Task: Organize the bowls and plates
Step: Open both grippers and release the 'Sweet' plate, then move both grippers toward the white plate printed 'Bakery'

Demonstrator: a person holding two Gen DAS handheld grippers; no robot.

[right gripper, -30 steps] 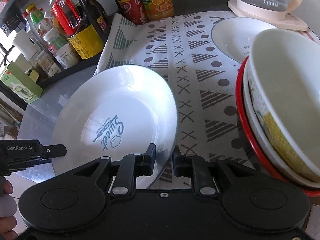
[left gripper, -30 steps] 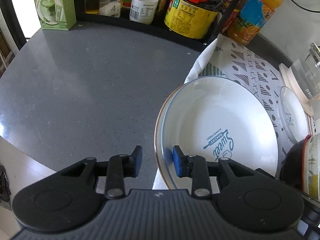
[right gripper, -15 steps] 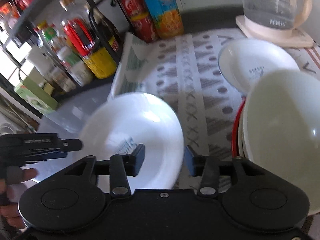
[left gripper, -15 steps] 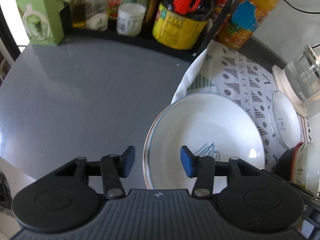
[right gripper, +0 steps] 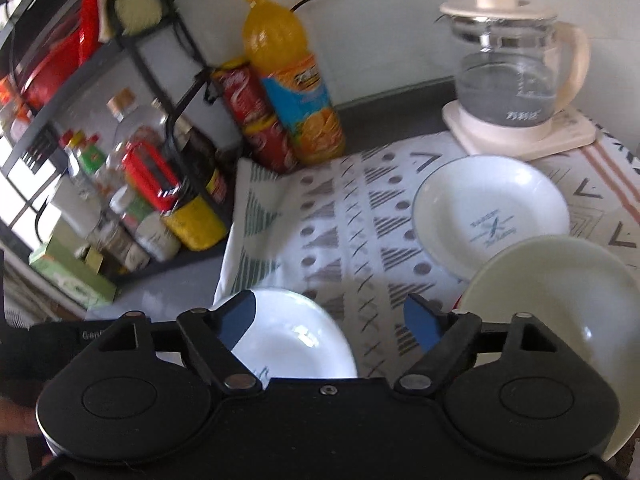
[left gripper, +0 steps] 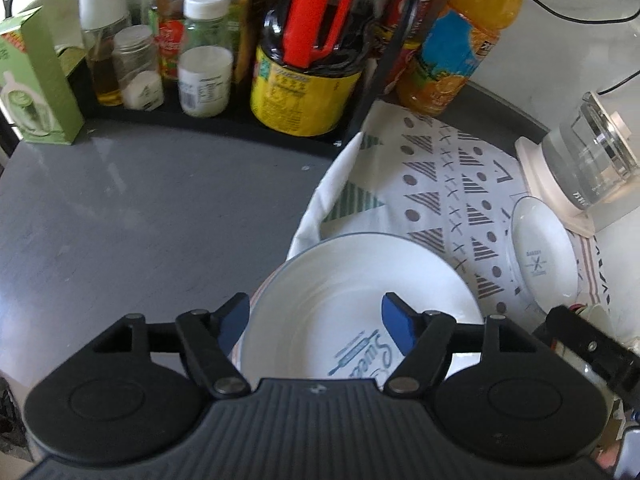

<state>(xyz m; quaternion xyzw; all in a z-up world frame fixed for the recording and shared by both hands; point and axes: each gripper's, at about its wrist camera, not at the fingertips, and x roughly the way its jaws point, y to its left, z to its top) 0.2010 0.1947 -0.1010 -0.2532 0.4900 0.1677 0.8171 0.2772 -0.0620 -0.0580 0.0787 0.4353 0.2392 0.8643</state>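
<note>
A large white plate [left gripper: 348,300] with blue "Sweet" lettering lies at the left edge of the patterned cloth [left gripper: 448,184]; it also shows in the right wrist view [right gripper: 292,340]. My left gripper [left gripper: 316,320] is open and empty, raised over the plate's near rim. My right gripper [right gripper: 330,320] is open and empty, above the plate's right side. A smaller white plate [right gripper: 490,212] lies farther back on the cloth, also seen in the left wrist view [left gripper: 540,256]. A cream bowl [right gripper: 560,300] sits stacked at the right.
A black rack of bottles and jars [left gripper: 304,60] lines the back, with an orange juice bottle [right gripper: 292,80] and a red can [right gripper: 256,116] beside it. A glass kettle [right gripper: 516,76] stands at the back right. A green box [left gripper: 36,80] stands on the grey counter [left gripper: 140,208].
Both grippers let go of the large plate, opened wide and pulled up and back. The plate now lies flat on the cloth's edge.
</note>
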